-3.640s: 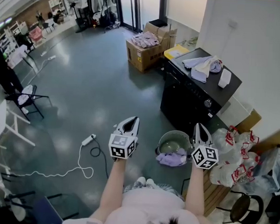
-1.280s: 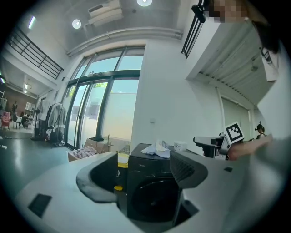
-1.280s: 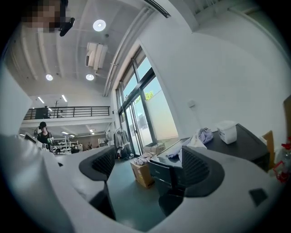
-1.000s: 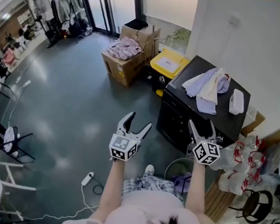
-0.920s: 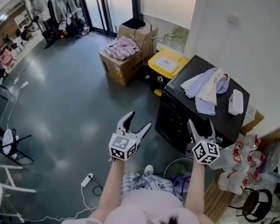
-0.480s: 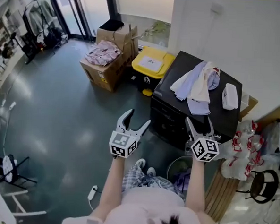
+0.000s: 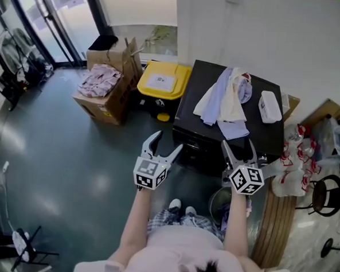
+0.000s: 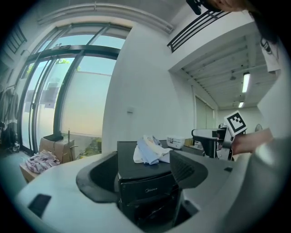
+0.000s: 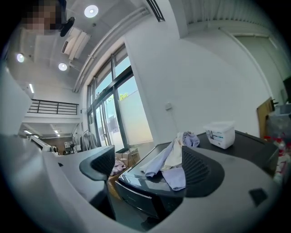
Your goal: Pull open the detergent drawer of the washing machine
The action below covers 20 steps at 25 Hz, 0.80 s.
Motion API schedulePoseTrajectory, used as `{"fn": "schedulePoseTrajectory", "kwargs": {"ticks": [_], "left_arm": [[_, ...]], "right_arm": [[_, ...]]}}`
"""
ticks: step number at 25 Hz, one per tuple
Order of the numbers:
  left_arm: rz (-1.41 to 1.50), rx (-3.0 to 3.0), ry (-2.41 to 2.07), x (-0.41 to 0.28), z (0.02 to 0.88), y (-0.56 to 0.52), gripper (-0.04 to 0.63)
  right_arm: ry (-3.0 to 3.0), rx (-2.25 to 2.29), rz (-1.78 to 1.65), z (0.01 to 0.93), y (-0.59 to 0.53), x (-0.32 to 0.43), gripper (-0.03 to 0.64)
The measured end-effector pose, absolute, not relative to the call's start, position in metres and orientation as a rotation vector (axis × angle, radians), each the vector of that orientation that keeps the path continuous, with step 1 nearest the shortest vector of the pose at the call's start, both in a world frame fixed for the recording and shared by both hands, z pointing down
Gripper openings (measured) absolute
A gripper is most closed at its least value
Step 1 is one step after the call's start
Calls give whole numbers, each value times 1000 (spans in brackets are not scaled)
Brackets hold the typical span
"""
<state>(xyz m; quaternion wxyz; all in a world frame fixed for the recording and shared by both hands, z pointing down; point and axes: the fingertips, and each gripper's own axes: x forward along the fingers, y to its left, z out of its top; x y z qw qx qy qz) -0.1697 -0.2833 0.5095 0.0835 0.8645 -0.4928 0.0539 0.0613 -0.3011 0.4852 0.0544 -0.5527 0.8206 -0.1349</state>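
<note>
The black front-loading washing machine [image 7: 189, 129] stands against the white wall, right in front of me. Pale clothes [image 7: 224, 101] and a white box [image 7: 269, 107] lie on its lid. Its upper front strip [image 9: 131, 191], where the drawer sits, looks flush and shut. My left gripper [image 7: 166, 143] hovers open off the machine's front left corner, touching nothing. My right gripper [image 7: 238, 145] is open over the front edge, also empty. The left gripper view frames the machine [image 8: 141, 179] between the jaws of the left gripper [image 8: 143, 170], some way off. The right gripper [image 9: 150, 168] faces the clothes [image 9: 168, 164].
A yellow-lidded bin [image 7: 162, 80] and a cardboard box of clothes [image 7: 104, 88] stand left of the machine. A metal basin [image 7: 216, 201] sits on the floor by my feet. Plastic bags [image 7: 294, 163], a wooden board [image 7: 271, 225] and a stool [image 7: 327, 194] crowd the right.
I have walked up to the machine, which now lies closer and square ahead. Both grippers were narrower 3.6 s ago and have stayed open and empty over the last second.
</note>
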Motion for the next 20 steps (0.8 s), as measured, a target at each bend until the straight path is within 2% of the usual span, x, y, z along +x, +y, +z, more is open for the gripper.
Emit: {"fn": "schedulePoseTrajectory", "kwargs": {"ticks": [12,20], "left_arm": [[223,2624,-1320,-157,533,-310,345],[513,2729,-1184,-134,556,-330,345]], "right_arm": [[2461,-1761,-439,498,-310,55,454],[2809,-1631,-380,511,-325,24,453]]}}
